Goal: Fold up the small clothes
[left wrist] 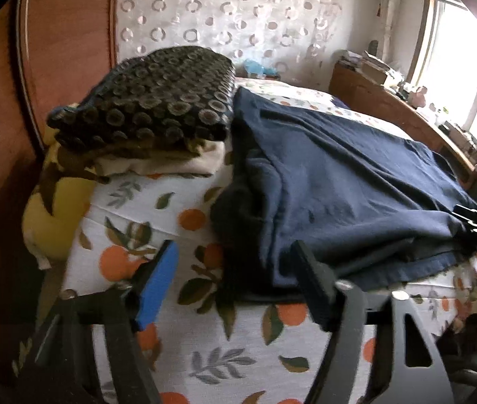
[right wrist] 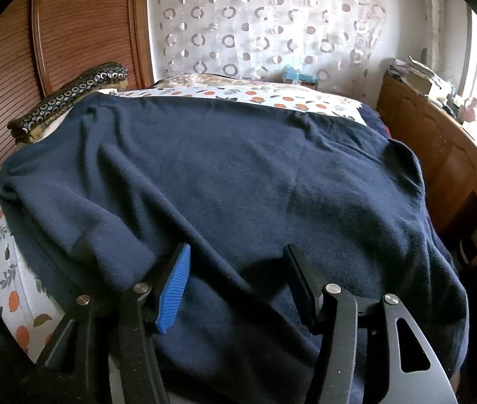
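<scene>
Navy top [right wrist: 238, 175] spread on bed [left wrist: 184, 353], long axis L–R; right gripper [right wrist: 236, 289] over near hem (fingers open, empty), left gripper [left wrist: 235, 282] open at its left edge.

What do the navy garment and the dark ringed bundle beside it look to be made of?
Navy garment: probably soft fleece or brushed knit; matte, slightly fuzzy surface with thick, rounded folds. Dark ringed bundle: seems a thicker woven or knitted fabric, with raised pale rings on black; the exact fibre is unclear. Both lie on the bed.
</scene>
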Motion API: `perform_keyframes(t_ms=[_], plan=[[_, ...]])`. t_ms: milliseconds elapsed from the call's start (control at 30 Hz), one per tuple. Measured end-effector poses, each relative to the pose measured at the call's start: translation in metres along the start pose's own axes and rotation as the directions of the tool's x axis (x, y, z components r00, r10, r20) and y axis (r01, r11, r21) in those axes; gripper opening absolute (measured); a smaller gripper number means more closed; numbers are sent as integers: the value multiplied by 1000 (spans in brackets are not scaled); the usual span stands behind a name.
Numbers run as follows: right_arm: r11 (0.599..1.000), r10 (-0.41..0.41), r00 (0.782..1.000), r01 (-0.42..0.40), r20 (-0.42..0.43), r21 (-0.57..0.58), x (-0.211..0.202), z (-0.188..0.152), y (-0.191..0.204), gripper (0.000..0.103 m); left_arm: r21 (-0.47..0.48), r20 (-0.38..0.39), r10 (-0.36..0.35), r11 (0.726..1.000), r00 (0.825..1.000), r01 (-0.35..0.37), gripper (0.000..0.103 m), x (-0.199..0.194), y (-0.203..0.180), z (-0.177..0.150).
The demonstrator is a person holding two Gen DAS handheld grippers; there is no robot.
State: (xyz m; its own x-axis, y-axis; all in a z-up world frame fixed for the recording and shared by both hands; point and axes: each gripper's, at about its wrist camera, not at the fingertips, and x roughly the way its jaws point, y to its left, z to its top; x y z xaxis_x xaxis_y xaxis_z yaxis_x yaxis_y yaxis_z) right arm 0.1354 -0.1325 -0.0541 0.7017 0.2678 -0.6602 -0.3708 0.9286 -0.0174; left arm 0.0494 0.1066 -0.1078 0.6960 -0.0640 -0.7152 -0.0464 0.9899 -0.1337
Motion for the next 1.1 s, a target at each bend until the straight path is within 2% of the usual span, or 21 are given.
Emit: perform_keyframes(t_ms=[67,300,333,367,533,733,867,1100], plan=[[1000,-2,1000,2,2,0,0,-2,3,59,3,-17,0,1000,1000,0,55,5,-2,0],[1000,-3,1000,3,4,-1,-12,-13,1,59,24,-35,15,1000,999,-14,46,10,-10,-2],[1000,-3,1000,3,4,0,-12,-13,1,59,30,-34,17,999,999,-16,40,9,-11,-2],[1000,-3,1000,3,4,-1,-12,-13,1,59,42,-34,10,999,999,-8,29,9,-15,-3],[1000,-4,1000,4,5,-1,-15,-14,-2,60,64,-38,-15,998,999,17,9,10,-24,-3],[1000,-4,1000,4,4,-1,-15,-14,-1,60,77,83,-103,992,991,97,7,-22,-43,16],[1000,-3,1000,3,4,1,-16,-16,-4,60,113,163,-164,983,973,147,7,-45,-65,36],[1000,-3,1000,3,5,4,-25,-15,-7,61,186,211,-265,956,941,227,7,-57,-102,68]])
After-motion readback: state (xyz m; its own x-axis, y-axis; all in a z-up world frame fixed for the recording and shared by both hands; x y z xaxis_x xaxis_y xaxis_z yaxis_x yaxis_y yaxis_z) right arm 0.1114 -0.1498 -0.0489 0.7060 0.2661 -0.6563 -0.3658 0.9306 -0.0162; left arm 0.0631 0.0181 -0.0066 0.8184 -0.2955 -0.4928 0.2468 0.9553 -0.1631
